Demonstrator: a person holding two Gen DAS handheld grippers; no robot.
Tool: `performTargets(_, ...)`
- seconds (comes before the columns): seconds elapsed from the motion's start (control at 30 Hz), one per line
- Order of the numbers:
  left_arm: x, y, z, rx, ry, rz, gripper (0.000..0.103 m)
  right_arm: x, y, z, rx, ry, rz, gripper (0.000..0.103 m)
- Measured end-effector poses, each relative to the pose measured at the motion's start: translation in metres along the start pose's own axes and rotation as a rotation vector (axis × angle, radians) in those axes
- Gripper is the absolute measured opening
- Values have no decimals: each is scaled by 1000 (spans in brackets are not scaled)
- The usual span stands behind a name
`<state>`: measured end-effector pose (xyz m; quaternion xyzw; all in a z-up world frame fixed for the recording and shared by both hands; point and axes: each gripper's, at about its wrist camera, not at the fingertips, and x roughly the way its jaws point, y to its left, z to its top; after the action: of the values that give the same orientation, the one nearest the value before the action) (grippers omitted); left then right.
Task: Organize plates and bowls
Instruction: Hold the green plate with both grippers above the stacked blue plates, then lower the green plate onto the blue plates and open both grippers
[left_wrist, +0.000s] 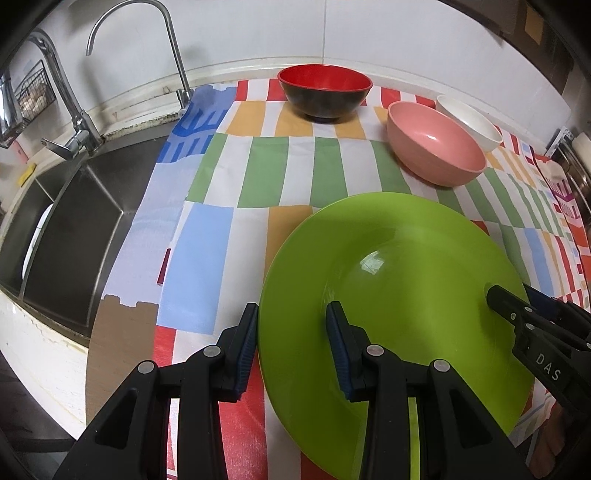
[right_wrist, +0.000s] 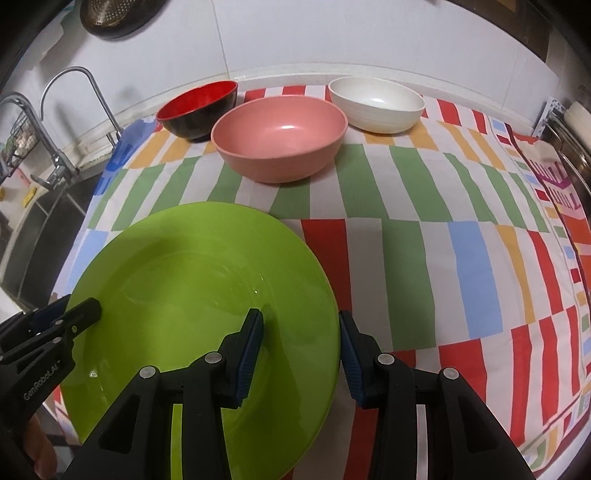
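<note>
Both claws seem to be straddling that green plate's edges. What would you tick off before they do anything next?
1. Left gripper straddles the green plate's left rim, one finger outside, one over the plate: ok.
2. Right gripper straddles the opposite rim: ok.
3. Pads pressing on the rim: cannot tell; gaps show beside the edge.
4. Plate resting on the striped cloth or lifted: cannot tell.
5. Pink bowl, red-and-black bowl and white bowl stand apart from the plate, farther back: ok.
6. Plate holds nothing: ok.
</note>
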<state>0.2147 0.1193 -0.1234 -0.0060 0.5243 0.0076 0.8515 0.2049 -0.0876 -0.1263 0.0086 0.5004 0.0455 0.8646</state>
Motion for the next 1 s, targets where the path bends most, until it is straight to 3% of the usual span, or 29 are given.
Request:
performTargets(0.33, 7, 0, 1, 2, 16, 1, 36, 7, 3, 1, -25, 17, -5, 43)
performTargets(0.57, -6, -4, 7, 39, -63, -7, 51, 6, 4, 5, -48, 21, 0, 51)
performTargets(0.8, -31, -12, 24, 63, -142, -32, 62, -19, -1, 16, -38, -66, -9, 52)
performTargets(1.0, -44, -25, 46, 83, -209, -38, 64, -41, -11, 32, -11, -150, -10, 52)
